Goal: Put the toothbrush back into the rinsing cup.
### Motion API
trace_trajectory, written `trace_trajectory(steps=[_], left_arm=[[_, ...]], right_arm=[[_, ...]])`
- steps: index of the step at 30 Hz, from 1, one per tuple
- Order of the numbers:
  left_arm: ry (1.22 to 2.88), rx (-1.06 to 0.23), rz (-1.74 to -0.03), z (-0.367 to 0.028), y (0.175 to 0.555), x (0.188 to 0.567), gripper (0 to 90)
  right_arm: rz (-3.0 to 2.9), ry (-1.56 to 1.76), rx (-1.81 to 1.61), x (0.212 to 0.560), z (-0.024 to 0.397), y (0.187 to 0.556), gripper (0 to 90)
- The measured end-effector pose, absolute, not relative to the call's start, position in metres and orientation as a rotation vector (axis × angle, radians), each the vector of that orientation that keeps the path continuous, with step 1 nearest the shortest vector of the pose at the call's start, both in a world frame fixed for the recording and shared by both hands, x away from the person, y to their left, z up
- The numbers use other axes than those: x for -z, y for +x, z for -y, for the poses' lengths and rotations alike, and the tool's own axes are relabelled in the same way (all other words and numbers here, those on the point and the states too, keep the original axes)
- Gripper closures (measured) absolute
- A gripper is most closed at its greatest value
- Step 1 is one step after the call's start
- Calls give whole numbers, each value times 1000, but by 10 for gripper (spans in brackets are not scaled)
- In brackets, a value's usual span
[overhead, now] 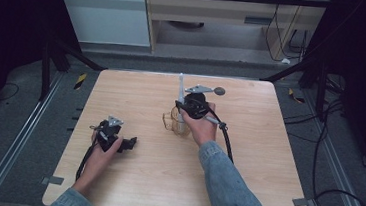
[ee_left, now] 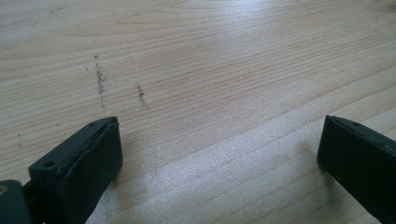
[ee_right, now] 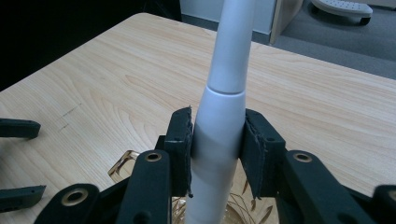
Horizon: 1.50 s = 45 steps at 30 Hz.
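Note:
A long white tapered handle [ee_right: 223, 107] stands upright between the pads of my right gripper [ee_right: 217, 144], which is shut on it. Its lower end goes down into a clear amber glass [ee_right: 122, 165]. In the high view the white handle [overhead: 180, 90] rises from the amber glass [overhead: 171, 122] near the table's middle, with my right gripper [overhead: 189, 107] beside it. My left gripper [overhead: 126, 143] lies low over the wood at the left front. Its jaws stand wide open in the left gripper view, with bare wood between them [ee_left: 219, 149].
The wooden table [overhead: 261, 155] has free room on its right half and along the front. Dark scuff marks [ee_left: 99, 80] show on the wood ahead of the left gripper. Cables [overhead: 228, 137] trail from both grippers. Metal rails and floor cables surround the table.

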<state>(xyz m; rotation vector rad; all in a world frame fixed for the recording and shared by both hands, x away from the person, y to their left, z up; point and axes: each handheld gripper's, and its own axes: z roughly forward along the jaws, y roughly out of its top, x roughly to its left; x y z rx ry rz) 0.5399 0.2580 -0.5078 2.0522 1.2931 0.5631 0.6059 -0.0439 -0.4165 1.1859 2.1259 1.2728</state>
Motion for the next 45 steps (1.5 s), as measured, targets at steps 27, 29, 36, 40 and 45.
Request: trace_trajectory(steps=[27, 29, 36, 40, 45], left_arm=[[2052, -563, -1293, -258, 540, 508, 0], [2052, -563, -1293, -258, 540, 508, 0], [2052, -563, -1293, -258, 540, 508, 0], [2052, -563, -1293, -258, 540, 508, 0], [2052, -563, -1293, -258, 540, 508, 0]], right_arm=[[-2123, 1197, -1267, 416, 45, 607, 652], [-2124, 1195, -1265, 416, 46, 607, 652], [-2123, 1194, -1265, 415, 46, 606, 647], [-2121, 1192, -1268, 414, 46, 605, 640], [-2122, 1191, -1265, 413, 47, 604, 636]])
